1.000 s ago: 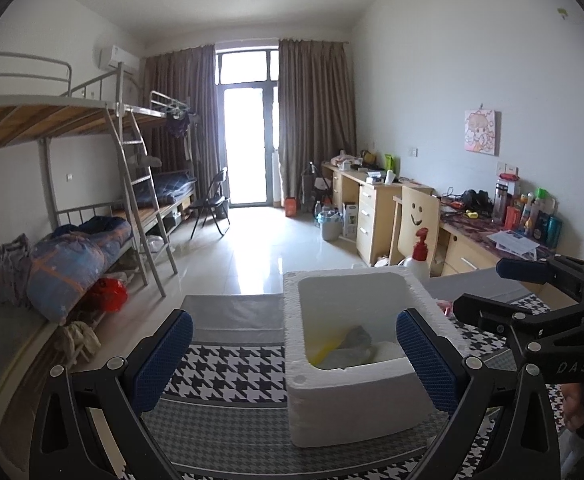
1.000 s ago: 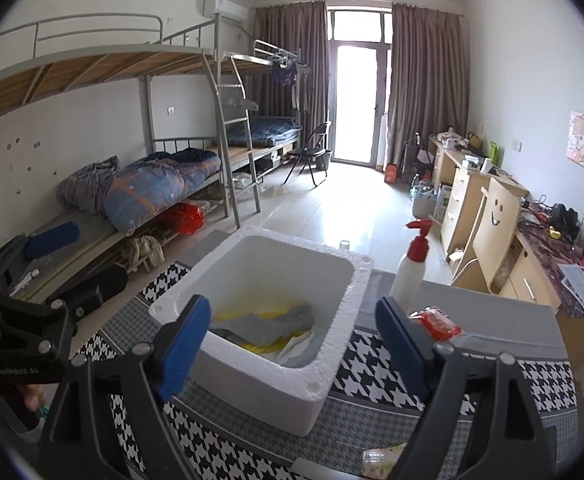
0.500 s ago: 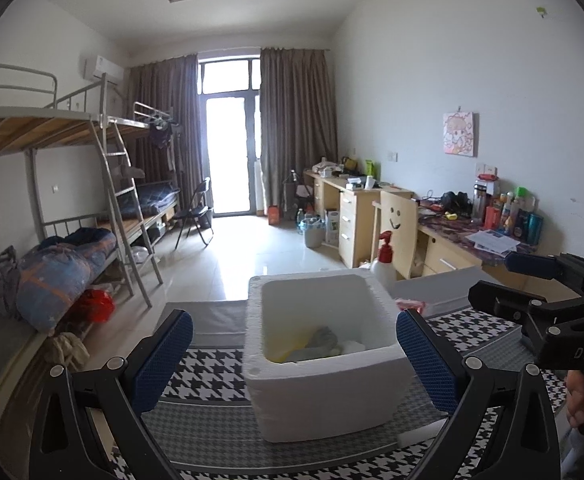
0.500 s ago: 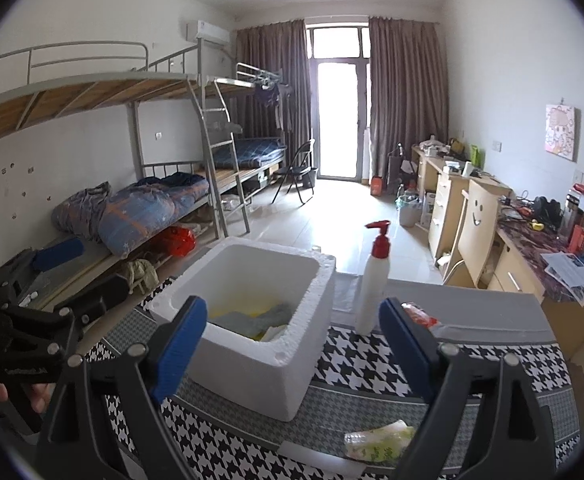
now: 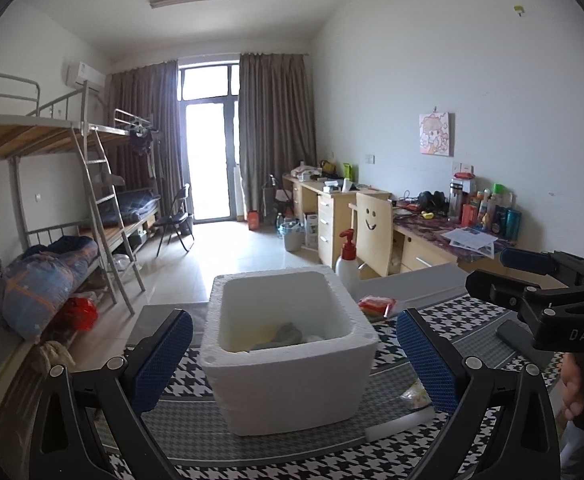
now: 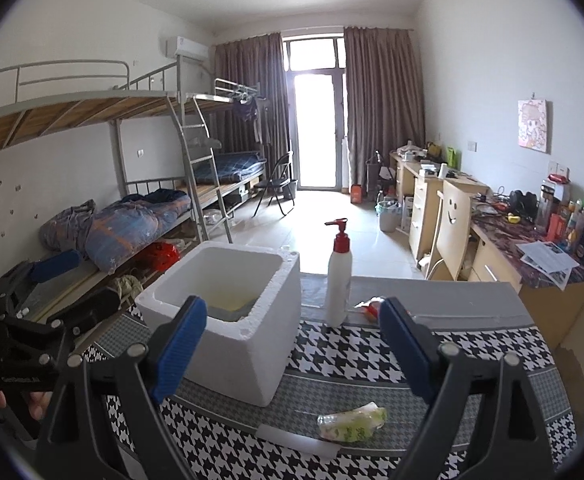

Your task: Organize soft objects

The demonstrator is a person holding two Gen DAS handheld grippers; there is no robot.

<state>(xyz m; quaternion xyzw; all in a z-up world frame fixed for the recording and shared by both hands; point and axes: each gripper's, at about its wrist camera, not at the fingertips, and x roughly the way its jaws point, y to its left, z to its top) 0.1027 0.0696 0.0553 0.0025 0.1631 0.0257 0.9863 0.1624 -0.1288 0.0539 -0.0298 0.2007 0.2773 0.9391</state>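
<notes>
A white foam box (image 5: 288, 364) (image 6: 228, 320) stands on the houndstooth tablecloth (image 5: 196, 436) (image 6: 347, 356); yellow and grey cloths (image 5: 280, 334) lie in its bottom. My left gripper (image 5: 293, 364) is open, its blue pads on either side of the box but nearer than it. My right gripper (image 6: 292, 350) is open and empty, just right of the box. A green-and-white soft packet (image 6: 351, 420) lies on the cloth below the right gripper. A red packet (image 5: 376, 304) (image 6: 371, 308) rests behind the box, beside a white pump bottle (image 6: 337, 280) (image 5: 347, 262).
A white strip (image 6: 297, 440) lies near the table's front edge. Bunk beds with bedding (image 6: 132, 220) line the left wall. Desks and a smiley-face chair (image 6: 453, 220) line the right wall. A person's fingers (image 6: 40, 404) hold the left gripper's handle.
Both grippers have drawn back from the box. It looks smaller and has slid left in both views. The pump bottle, the green packet and more tablecloth have come into view. Both grippers' jaws stay wide.
</notes>
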